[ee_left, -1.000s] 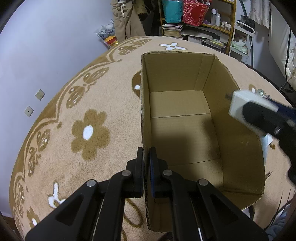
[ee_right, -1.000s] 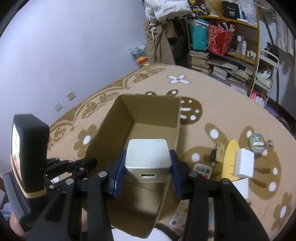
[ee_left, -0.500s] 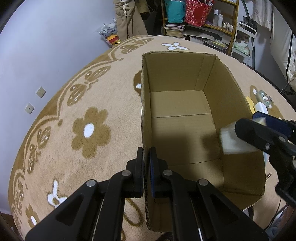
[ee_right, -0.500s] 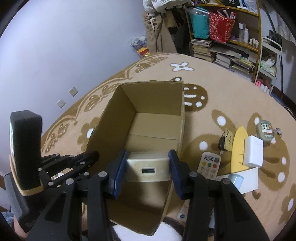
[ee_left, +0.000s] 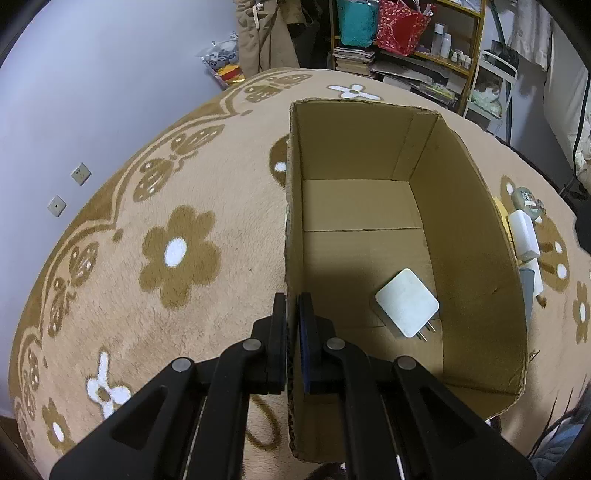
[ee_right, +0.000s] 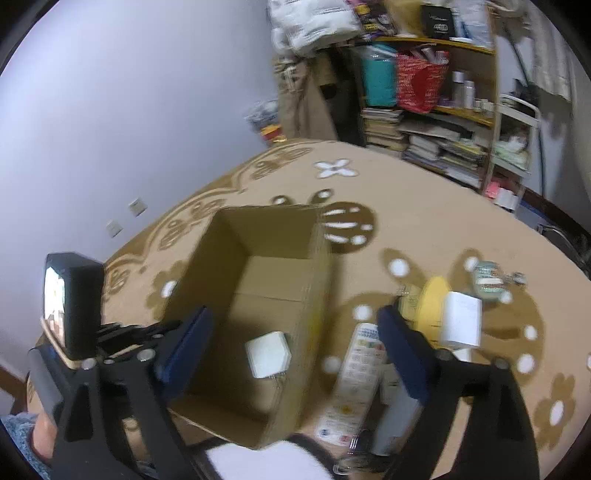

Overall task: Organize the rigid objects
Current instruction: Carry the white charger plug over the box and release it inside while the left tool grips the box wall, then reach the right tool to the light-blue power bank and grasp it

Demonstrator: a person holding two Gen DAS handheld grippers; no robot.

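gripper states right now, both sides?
Left gripper: shut on the cardboard box wall.
Right gripper: jaws opening, holding nothing; the white charger lies in the box.

Remote (ee_right: 356, 376) labels blurred (motion smear).

Floor: plush beige rug (ee_left: 207, 184) with brown flowers, white-dotted centres, scalloped butterfly border along its edge. Landmark: wooden bookshelf (ee_right: 469, 110) at the far end of the rug. Left of the bookshelf, plain pale lavender wall (ee_left: 110, 74); two small square wall sockets (ee_left: 68, 190) low on it, well left of the shelf, just above the rug border. On the shelf: teal bag (ee_left: 356, 16), red patterned bag (ee_left: 400, 26) beside it, small bottles further right, stacked books (ee_right: 384, 127) on the lower levels. Tan hanging garment (ee_left: 266, 37) just left of the bookshelf, a colourful bundle on the floor at its foot. White wire rack (ee_left: 491, 85) just right of the shelf. Light dim, bluish
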